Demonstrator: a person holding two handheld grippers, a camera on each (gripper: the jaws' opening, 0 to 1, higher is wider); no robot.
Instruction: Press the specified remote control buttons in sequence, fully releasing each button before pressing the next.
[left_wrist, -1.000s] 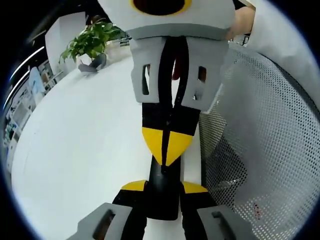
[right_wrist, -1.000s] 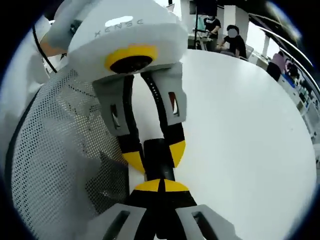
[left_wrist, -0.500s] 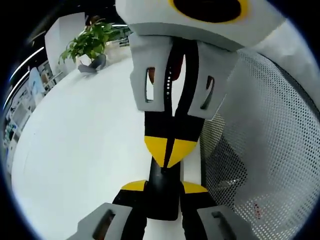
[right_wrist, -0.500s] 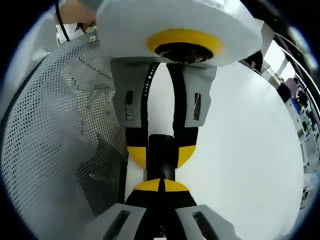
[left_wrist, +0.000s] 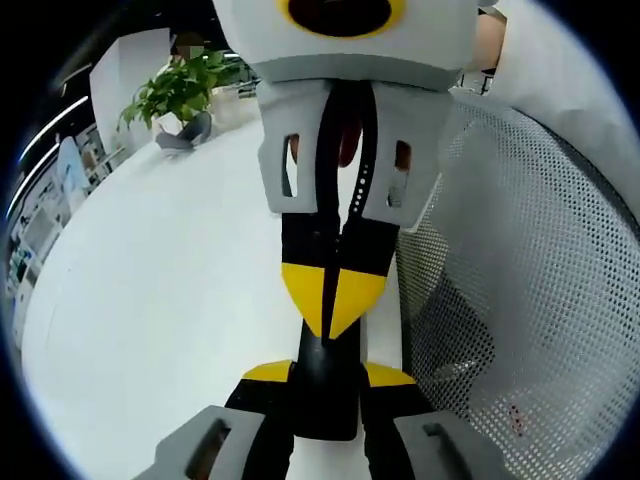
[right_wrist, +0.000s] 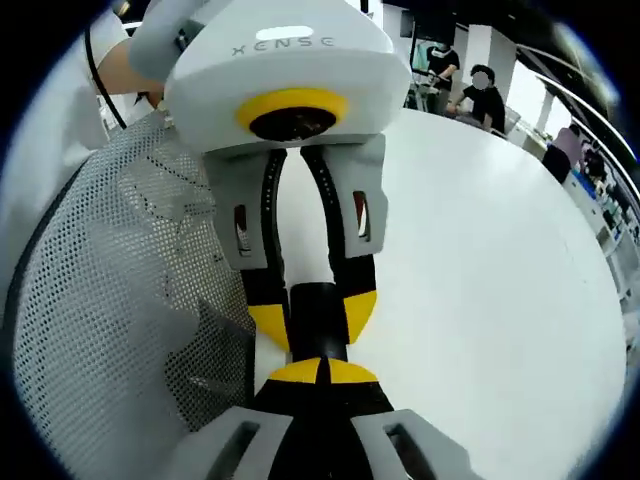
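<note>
- We judge the remote control to be light, stiff and smooth, so it could slide or tip when a button is pressed; holding it across its narrow sides near one end looks soundest.
- In the left gripper view, our left tool has its jaws clamped on the near end of the dark, slim remote, which runs forward above the white surface.
- The right tool comes in from the far side, its yellow tips together and resting on or just over the remote's top face; we cannot tell if it is pressing.
- In the right gripper view, the right tool shows its tips shut together, with the remote held between the left tool's jaws just ahead.
- A white mesh panel stands close beside the remote and may crowd our hands.
- A potted plant sits well apart; people sit beyond the surface.
</note>
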